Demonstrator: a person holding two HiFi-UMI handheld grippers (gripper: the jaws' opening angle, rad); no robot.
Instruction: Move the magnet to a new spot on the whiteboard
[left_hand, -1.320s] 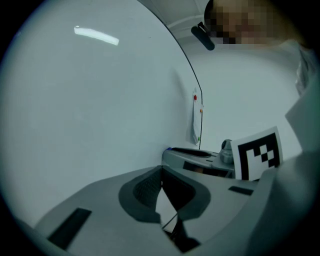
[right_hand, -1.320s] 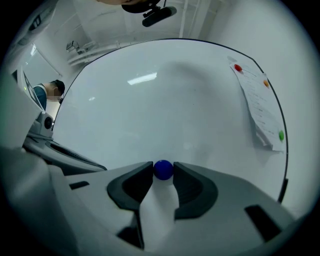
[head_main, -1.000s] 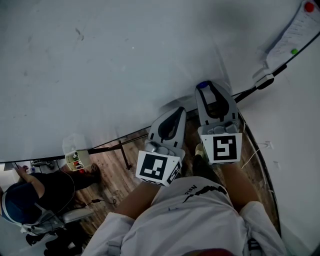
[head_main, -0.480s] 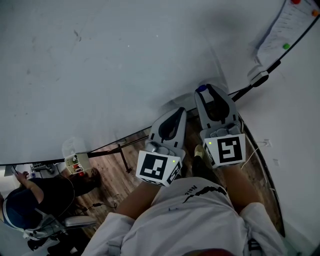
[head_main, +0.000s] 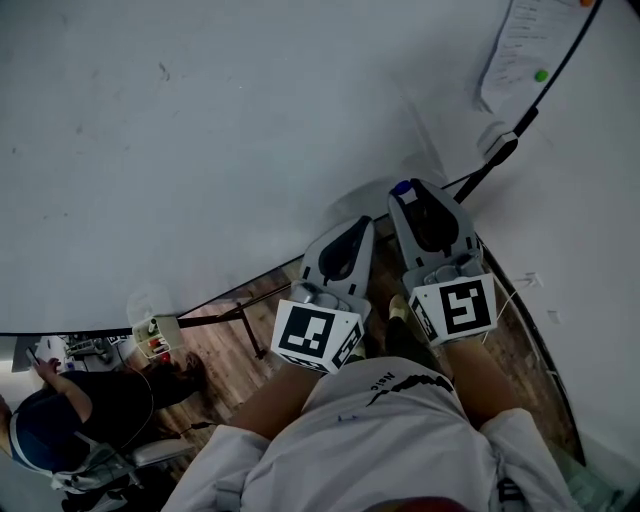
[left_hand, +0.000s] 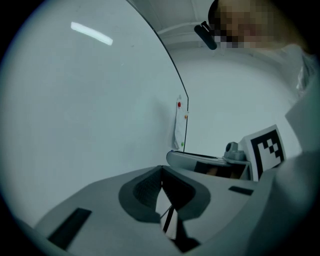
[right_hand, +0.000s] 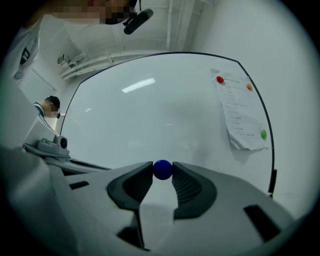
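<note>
Right gripper view showed our right tool (right_hand: 163, 173) pinching the small blue magnet (right_hand: 162, 169) at the very tips of its jaws, the ball sitting between the two ribbed pads. Beyond it spread the whiteboard (right_hand: 150, 115), and we could not tell whether the magnet touched the board or hung just off it. At the board's right side a paper sheet (right_hand: 237, 117) was pinned up by a red magnet (right_hand: 220, 79), an orange magnet (right_hand: 249, 87) and a green magnet (right_hand: 263, 134), all well apart from the blue one.

Left gripper view showed our left tool (left_hand: 161, 172) pressed together at the tips with nothing between its jaws, the whiteboard filling the left of that picture.

From the head view we saw both tools side by side in front of us, the right one reaching further up, so that the blue magnet lay over the lower part of the board, just above its dark bottom edge. The left tool sat lower, beside it. A wooden floor (head_main: 230, 350) showed under the board's edge, and another person (head_main: 60, 420) sat at the lower left.
</note>
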